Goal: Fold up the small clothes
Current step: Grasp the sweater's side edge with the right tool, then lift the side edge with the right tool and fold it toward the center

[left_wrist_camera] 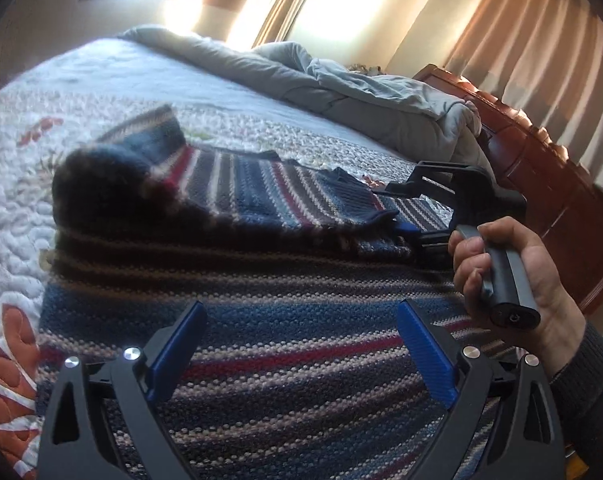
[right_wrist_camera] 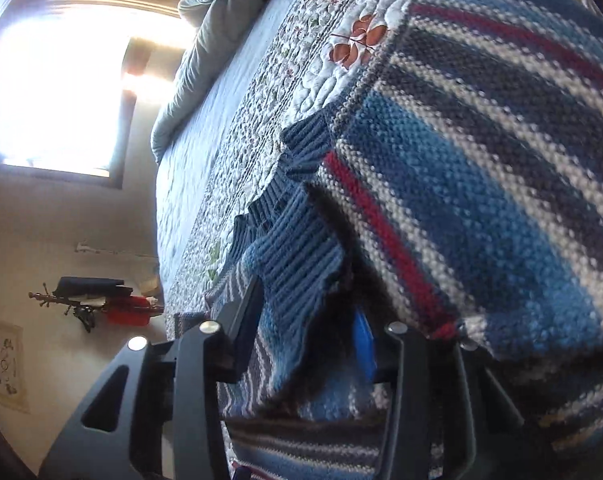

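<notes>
While striped sweater [left_wrist_camera: 261, 280] lies on quilted bed [left_wrist_camera: 113, 76], right gripper [right_wrist_camera: 301, 320] pinches ribbed hem at 3 o'clock; left gripper [left_wrist_camera: 301, 344] gapes empty above. Risk: loose knit slipping out, fold skewing.

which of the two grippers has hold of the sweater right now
The right gripper: its fingers pinch the striped sweater's ribbed blue cuff. The left gripper hangs open above the sweater, gripping nothing.
</notes>
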Tool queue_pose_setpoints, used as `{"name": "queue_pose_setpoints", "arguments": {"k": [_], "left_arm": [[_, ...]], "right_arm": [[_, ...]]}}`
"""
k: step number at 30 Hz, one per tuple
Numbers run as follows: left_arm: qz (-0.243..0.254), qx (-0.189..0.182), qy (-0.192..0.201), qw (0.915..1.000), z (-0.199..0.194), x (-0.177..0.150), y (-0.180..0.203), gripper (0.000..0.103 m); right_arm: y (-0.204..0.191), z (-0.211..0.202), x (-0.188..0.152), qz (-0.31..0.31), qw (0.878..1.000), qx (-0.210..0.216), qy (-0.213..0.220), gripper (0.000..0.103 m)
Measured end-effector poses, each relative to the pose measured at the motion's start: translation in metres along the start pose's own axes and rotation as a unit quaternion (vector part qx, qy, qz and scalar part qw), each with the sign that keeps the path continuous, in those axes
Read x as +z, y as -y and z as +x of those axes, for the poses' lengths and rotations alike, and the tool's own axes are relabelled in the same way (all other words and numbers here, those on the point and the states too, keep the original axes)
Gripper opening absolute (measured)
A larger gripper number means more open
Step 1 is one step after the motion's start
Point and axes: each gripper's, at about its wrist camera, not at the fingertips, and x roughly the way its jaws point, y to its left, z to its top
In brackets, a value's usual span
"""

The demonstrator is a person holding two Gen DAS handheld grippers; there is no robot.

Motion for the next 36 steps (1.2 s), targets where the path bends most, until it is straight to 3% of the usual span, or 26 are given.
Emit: {"name": "queue_pose_setpoints", "arguments": {"k": [1, 2, 5, 11, 16, 22, 33, 36], "left_arm": [[-0.011, -0.001, -0.001, 0.9999, 0.001, 0.000, -0.004, 0.096], [-0.026, 0.000, -0.003, 0.9997, 0.001, -0.001, -0.010, 0.096], [-0.065, -0.006, -0.006, 0.9979, -0.001, 0.000, -0.024, 0.096], [-0.109, 0.000, 0.031, 0.9936, -0.016, 0.003, -0.046, 0.096], [-0.143, 0.006, 0.062, 0.9877, -0.028, 0.006, -0.066, 0.096], [-0.159, 0.005, 0.068, 0.9850, -0.030, 0.008, -0.079, 0.096], [-0.128, 0.002, 0.057, 0.9902, -0.024, 0.010, -0.068, 0.096], [-0.104, -0.003, 0.054, 0.9931, -0.023, 0.008, -0.057, 0.096]], "right_arm": [[-0.005, 0.002, 0.001, -0.008, 1.000, -0.006, 0.001, 0.012], [-0.012, 0.003, 0.002, -0.021, 1.000, -0.016, 0.003, 0.008], [-0.036, -0.004, 0.000, -0.072, 0.997, -0.038, 0.018, 0.008], [-0.107, -0.032, 0.013, -0.189, 0.979, -0.062, 0.053, 0.007], [-0.124, -0.073, 0.024, -0.226, 0.969, -0.067, 0.077, 0.007], [-0.085, -0.095, 0.031, -0.215, 0.970, -0.080, 0.084, 0.007], [0.043, -0.080, 0.020, -0.117, 0.987, -0.098, 0.043, 0.008], [0.061, -0.079, 0.018, -0.088, 0.992, -0.084, 0.019, 0.017]]}}
